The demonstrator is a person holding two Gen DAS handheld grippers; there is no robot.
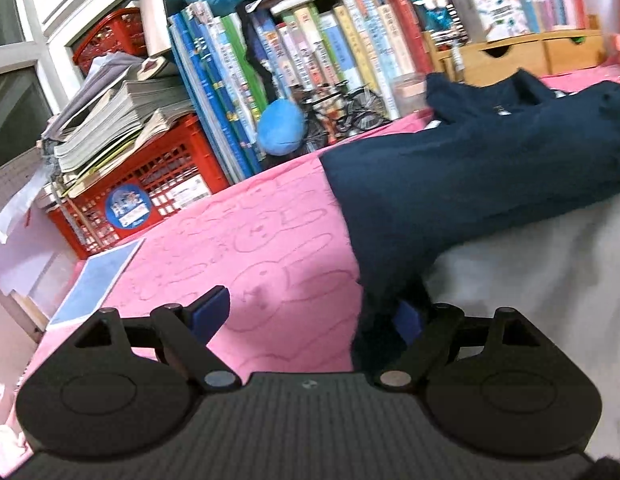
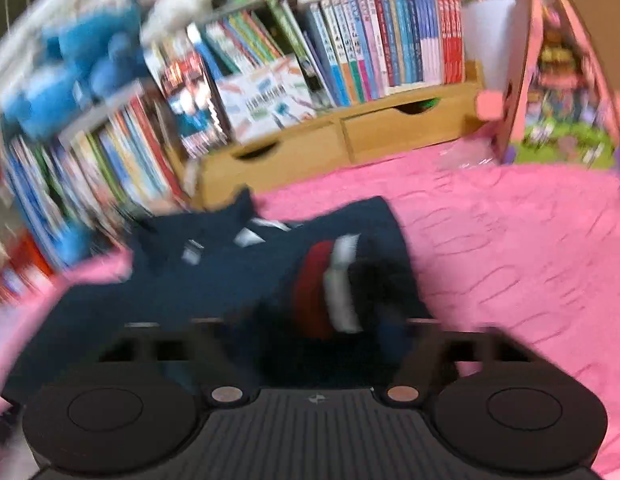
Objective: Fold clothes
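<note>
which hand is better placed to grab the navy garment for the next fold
Probably left. The left gripper has its jaws wide open at the edge of the navy garment on the pink cover, in a sharp view. The right gripper's view is motion-blurred over the cloth's middle.

your left wrist view sits low over the pink blanket [image 1: 246, 240], facing the books [image 1: 310, 60]. your right view is blurred, close behind the navy garment [image 2: 214, 280]; both share these.
</note>
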